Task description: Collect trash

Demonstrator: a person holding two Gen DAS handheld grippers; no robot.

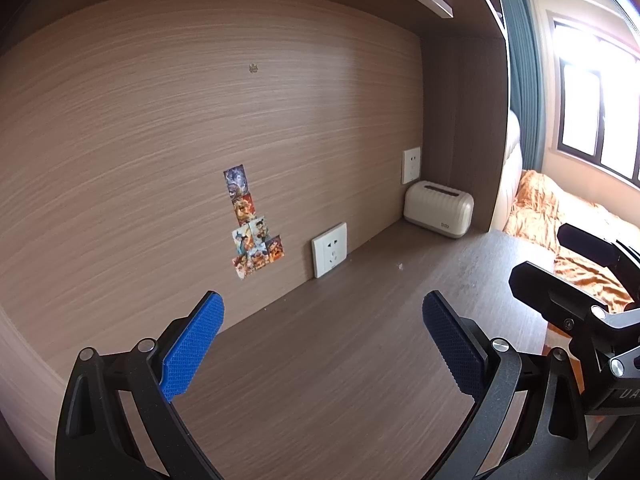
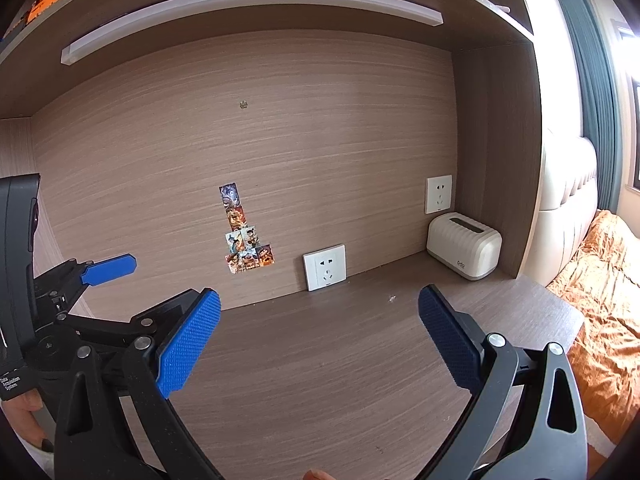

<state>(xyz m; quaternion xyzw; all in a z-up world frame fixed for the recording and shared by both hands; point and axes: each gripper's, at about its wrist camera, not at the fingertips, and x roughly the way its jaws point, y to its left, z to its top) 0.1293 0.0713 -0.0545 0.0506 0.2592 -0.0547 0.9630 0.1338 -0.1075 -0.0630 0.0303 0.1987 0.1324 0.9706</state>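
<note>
A tiny white scrap (image 1: 399, 266) lies on the brown desk (image 1: 340, 340) near the back wall; it also shows in the right wrist view (image 2: 391, 299). My left gripper (image 1: 322, 320) is open and empty, held above the desk. My right gripper (image 2: 319, 322) is open and empty too. The right gripper shows at the right edge of the left wrist view (image 1: 568, 276). The left gripper shows at the left of the right wrist view (image 2: 108, 268). No other trash is in view.
A cream ribbed tissue box (image 1: 438, 209) stands in the desk's back right corner (image 2: 464, 253). Wall sockets (image 1: 329, 249) and stickers (image 1: 252, 224) are on the back panel. A shelf with a light bar (image 2: 256, 4) hangs overhead. A bed with orange bedding (image 1: 560, 216) lies to the right.
</note>
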